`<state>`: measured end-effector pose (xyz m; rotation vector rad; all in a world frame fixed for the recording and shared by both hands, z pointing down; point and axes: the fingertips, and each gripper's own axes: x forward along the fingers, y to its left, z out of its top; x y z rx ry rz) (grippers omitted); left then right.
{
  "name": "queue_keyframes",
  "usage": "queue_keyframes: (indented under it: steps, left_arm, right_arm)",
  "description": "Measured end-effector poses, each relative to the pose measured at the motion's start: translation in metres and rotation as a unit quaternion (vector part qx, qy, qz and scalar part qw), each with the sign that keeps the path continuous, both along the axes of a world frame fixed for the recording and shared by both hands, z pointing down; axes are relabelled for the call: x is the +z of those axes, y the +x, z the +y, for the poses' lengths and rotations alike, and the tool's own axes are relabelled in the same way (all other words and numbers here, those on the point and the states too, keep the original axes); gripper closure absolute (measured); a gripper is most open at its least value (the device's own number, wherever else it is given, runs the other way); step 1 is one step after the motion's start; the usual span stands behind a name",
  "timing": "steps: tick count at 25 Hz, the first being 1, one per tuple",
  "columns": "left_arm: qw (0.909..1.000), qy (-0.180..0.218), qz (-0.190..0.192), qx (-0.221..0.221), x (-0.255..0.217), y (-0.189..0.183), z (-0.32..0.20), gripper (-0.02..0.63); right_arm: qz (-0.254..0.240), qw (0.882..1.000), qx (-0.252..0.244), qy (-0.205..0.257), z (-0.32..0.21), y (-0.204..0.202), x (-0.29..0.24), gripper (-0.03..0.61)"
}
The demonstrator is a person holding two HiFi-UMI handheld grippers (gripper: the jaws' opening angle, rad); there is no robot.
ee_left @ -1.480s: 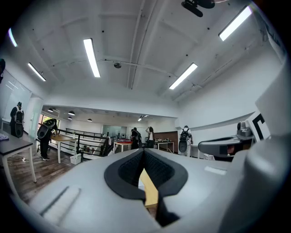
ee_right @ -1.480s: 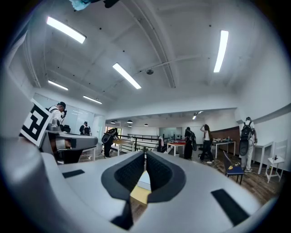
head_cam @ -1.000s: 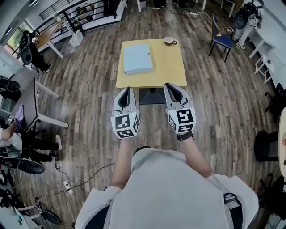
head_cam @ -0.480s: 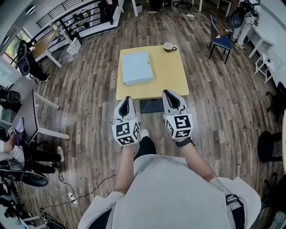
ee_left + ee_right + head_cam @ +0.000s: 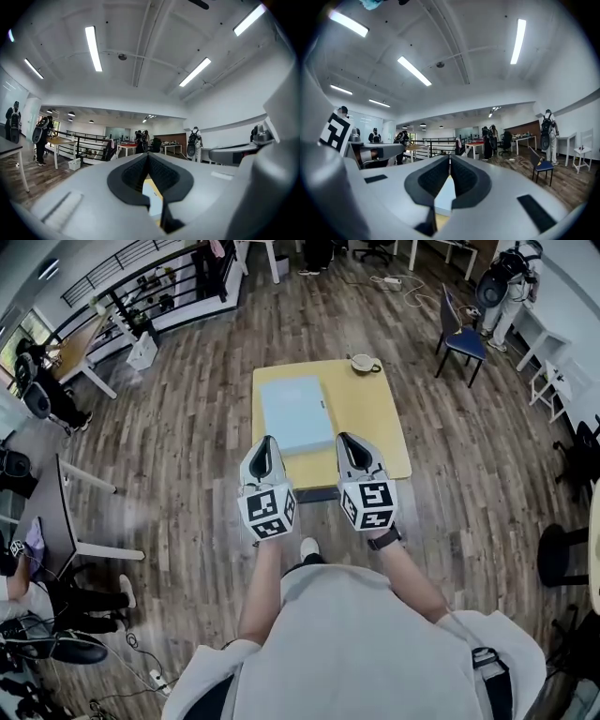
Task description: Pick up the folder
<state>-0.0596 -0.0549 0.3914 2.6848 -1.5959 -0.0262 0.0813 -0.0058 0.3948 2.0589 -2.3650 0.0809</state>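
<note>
Over the table (image 5: pixel 375 418) edge, left tool (image 5: pixel 263 442) and right tool (image 5: pixel 345 439) point level.

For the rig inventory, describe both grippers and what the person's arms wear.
Left gripper and right gripper: pale grey shells, black ribbed jaw linings, rear cube of black-and-white square markers. Dark wristband on the right wrist; light short-sleeved shirt.

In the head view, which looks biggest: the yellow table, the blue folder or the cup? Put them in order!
1. Yellow table, biggest by far.
2. Light blue folder, lying on the table.
3. Cup, tiny, at the table's far edge; farther from the camera, yet plainly smallest.
</note>
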Motion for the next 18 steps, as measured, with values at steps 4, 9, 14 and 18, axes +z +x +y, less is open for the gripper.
queue_keyframes:
  steps: [4,9,14,18]
  left_arm:
    - [0.9996,-0.029,0.001,0.003,0.017,-0.012,-0.046,0.624]
    - [0.9985,-0.049,-0.001,0.023,0.029,-0.024,-0.093,0.624]
    - [0.9952,-0.079,0.032,0.046,0.042,-0.028,-0.126,0.624]
    - [0.9892,-0.111,0.047,0.083,0.06,-0.013,-0.141,0.624]
  right_arm:
    - [0.001,1.0,0.015,-0.006,-0.044,-0.006,0.01,0.56]
    - [-0.002,1.0,0.029,0.01,-0.093,-0.012,0.007,0.56]
    - [-0.001,1.0,0.031,0.008,-0.126,-0.023,0.009,0.56]
    - [-0.021,0.998,0.049,-0.018,-0.145,-0.01,0.026,0.56]
